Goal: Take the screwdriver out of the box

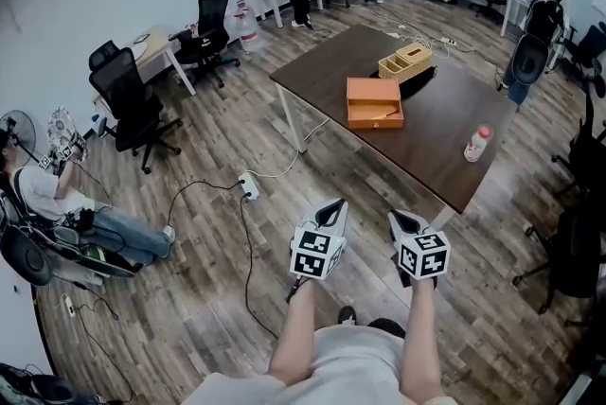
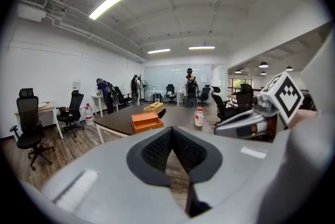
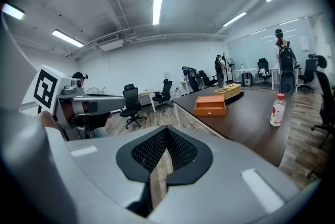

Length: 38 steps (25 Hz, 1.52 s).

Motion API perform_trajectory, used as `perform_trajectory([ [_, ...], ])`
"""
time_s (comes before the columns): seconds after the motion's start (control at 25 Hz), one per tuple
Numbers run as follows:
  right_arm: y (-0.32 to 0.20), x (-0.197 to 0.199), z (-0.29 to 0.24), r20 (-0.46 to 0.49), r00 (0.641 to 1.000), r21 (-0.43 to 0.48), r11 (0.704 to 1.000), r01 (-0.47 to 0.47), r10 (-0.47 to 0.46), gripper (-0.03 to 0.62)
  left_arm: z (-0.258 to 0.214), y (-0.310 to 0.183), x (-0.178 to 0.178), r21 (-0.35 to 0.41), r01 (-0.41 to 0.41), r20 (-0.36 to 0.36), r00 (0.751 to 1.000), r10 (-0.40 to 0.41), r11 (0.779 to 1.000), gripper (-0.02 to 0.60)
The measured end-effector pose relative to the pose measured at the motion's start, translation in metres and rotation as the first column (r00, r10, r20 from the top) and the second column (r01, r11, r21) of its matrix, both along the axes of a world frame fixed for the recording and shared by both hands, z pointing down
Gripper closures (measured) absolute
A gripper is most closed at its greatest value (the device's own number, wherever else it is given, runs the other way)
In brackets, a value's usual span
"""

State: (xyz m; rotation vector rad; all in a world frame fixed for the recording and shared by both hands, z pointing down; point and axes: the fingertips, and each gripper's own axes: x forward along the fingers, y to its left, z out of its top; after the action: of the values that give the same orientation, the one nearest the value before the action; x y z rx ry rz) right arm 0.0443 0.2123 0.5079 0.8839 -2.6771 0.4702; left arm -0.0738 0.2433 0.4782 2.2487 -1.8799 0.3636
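An orange box lies closed on the dark brown table; it also shows as the orange box in the left gripper view and the orange box in the right gripper view. No screwdriver is visible. My left gripper and right gripper are held side by side over the wooden floor, short of the table's near corner, both pointing toward it. The left gripper has its pads together with nothing between them. The right gripper looks the same, tips meeting and empty.
A light wooden crate stands behind the orange box and a small bottle near the table's right edge. A power strip with cables lies on the floor ahead left. Office chairs and a seated person are to the left.
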Motion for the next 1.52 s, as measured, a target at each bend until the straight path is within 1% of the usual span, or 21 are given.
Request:
perform_trajectory([
  [0.16, -0.007, -0.019, 0.006, -0.025, 1.0, -0.01, 1.0, 0.011, -0.011, 0.595, 0.0, -0.002, -0.034, -0.012, 0.035, -0.018, 0.999, -0.035, 0.999, 0.528],
  [0.44, -0.029, -0.042, 0.013, -0.021, 1.0, -0.03, 0.999, 0.016, -0.017, 0.597, 0.009, -0.01, -0.067, -0.025, 0.07, -0.016, 0.997, -0.07, 0.997, 0.528],
  [0.6, -0.042, -0.062, 0.026, -0.025, 0.999, -0.053, 0.998, 0.044, -0.045, 0.595, 0.02, -0.019, -0.091, -0.045, 0.105, -0.017, 0.994, -0.106, 0.993, 0.528],
  [0.72, -0.06, -0.08, 0.03, -0.025, 0.998, -0.063, 0.996, 0.063, -0.065, 0.595, 0.02, -0.033, -0.108, -0.053, 0.127, -0.009, 0.992, -0.127, 0.991, 0.528],
  [0.88, -0.091, -0.102, 0.024, 0.012, 0.998, -0.062, 0.996, 0.062, -0.061, 0.596, 0.008, -0.06, -0.124, -0.037, 0.128, 0.031, 0.991, -0.126, 0.991, 0.528],
  [1.04, -0.123, -0.12, 0.023, 0.022, 0.998, -0.052, 0.996, 0.066, -0.065, 0.596, 0.002, -0.093, -0.138, -0.033, 0.131, 0.046, 0.99, -0.13, 0.991, 0.528],
  [1.12, -0.144, -0.125, 0.015, 0.034, 0.998, -0.047, 0.997, 0.063, -0.061, 0.596, -0.003, -0.114, -0.141, -0.032, 0.121, 0.063, 0.991, -0.119, 0.992, 0.528],
  [1.32, -0.194, -0.129, 0.008, 0.046, 0.998, -0.044, 0.998, 0.045, -0.043, 0.596, -0.012, -0.17, -0.142, -0.027, 0.091, 0.084, 0.993, -0.089, 0.995, 0.528],
  [1.52, -0.243, -0.124, 0.006, 0.057, 0.998, -0.058, 0.998, -0.002, 0.006, 0.595, -0.016, -0.221, -0.137, -0.037, 0.048, 0.091, 0.995, -0.044, 0.998, 0.528],
])
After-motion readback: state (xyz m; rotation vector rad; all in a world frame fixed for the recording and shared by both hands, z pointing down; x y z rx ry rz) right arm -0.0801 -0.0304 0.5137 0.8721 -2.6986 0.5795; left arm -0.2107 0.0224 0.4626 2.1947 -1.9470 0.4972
